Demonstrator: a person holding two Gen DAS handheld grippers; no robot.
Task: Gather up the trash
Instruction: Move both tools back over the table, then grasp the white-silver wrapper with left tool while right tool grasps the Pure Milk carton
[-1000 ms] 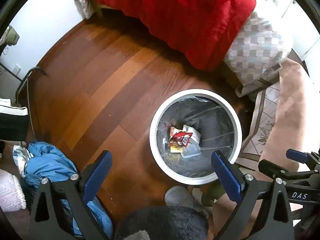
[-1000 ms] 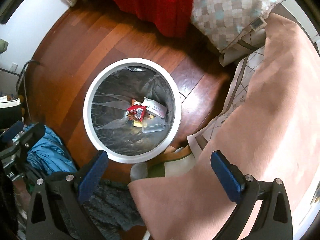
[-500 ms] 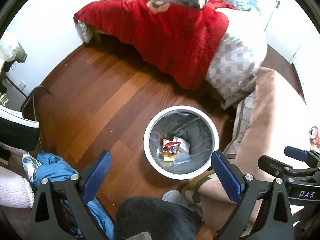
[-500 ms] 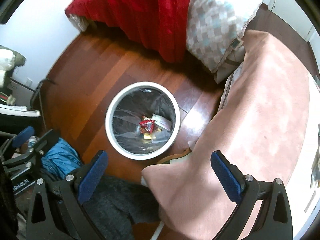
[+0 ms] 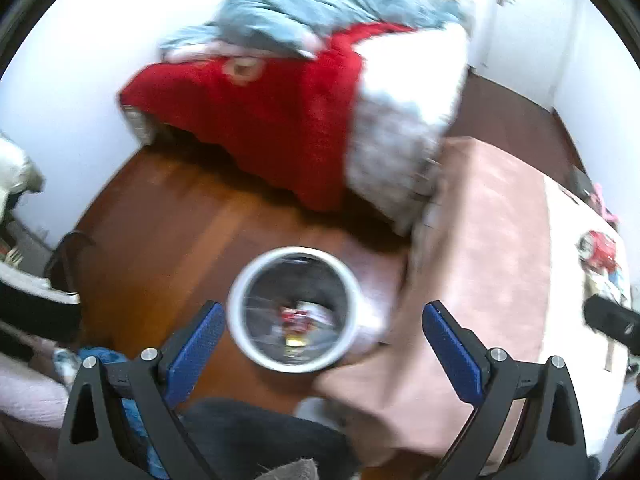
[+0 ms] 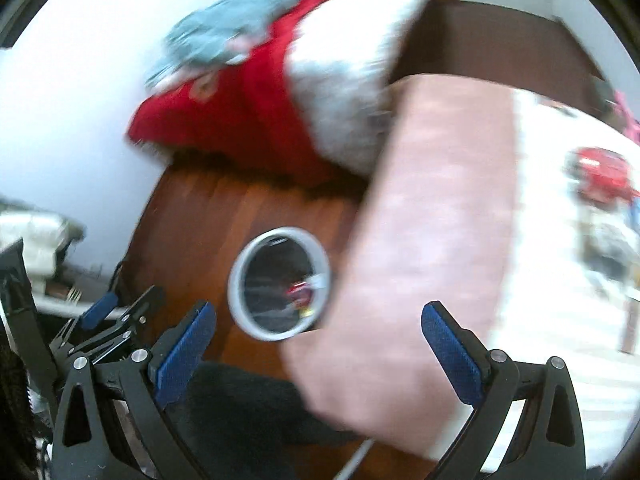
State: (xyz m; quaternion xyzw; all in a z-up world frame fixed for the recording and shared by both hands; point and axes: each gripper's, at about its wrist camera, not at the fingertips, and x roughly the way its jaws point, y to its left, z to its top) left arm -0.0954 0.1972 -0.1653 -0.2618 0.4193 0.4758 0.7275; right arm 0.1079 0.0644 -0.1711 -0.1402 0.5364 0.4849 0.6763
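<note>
Both views are blurred, so small details are not readable.

Left wrist view: the left gripper (image 5: 322, 344) is at the bottom of the frame w/ its blue pads (image 5: 196, 348) spread wide and nothing between them. The trash bin (image 5: 256, 354), round w/ a white rim, stands on the wood floor (image 5: 160, 216) in the lower centre, seen between the two pads. Inside it lie some wrappers (image 5: 296, 320), red and white w/ a bit of yellow. To the right of the bin, a pink cloth (image 5: 480, 248) covers a table and hangs down at the bin's right side; cannot tell if it touches the rim. At the right edge of the frame, on the white table top (image 5: 568, 240), there is a red item (image 5: 600, 248), prob. a can or packet, too blurred to say. A bed w/ a red blanket (image 5: 256, 120) fills the upper centre.

Right wrist view: the right gripper (image 6: 318, 348) is also at the bottom, jaws wide apart, holding nothing. The bin shows in the centre, its right part hidden behind the pink cloth. The red item is in the upper right of the frame, well apart from the bin. The left gripper shows in the lower left.
</note>
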